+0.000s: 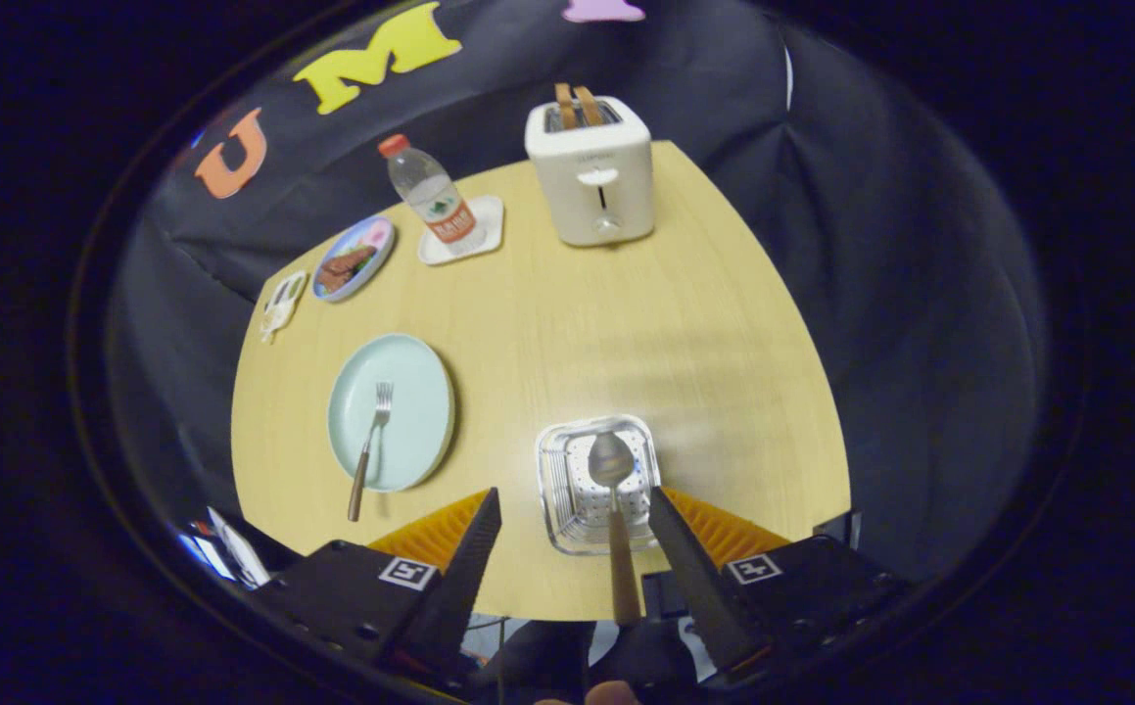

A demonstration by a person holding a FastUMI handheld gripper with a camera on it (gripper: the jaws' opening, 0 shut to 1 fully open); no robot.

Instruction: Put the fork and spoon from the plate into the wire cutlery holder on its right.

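Big wooden table (626, 323), round at the edge. At the far side, a white toaster (591, 176) with two slices of bread sticking up. Closer in, a pale plate (415, 392), and to its right a wire holder (552, 490) with a shiny rim.

Near the toaster, a water bottle (430, 201) standing on a little white tray (489, 220). Beside that, a small plate (356, 257) with food on it. All well apart from the plate and holder, so probably not in the way.

Gripper (572, 494) spread wide over the holder, gripping nothing. Fingers (464, 568) not touching anything.

Fork (371, 446) lying flat on the plate, points toward the toaster, brown handle hanging over the near rim. Likely light, hard and a bit slippery on its metal part. Best to grab by the brown handle, where it pokes past the rim and leaves room for a finger on each side.

Spoon (612, 460) between the fingers, round end down in the holder, brown handle pointing up. Looks to be in place already. Should watch for a bump against this handle when bringing the fork over.
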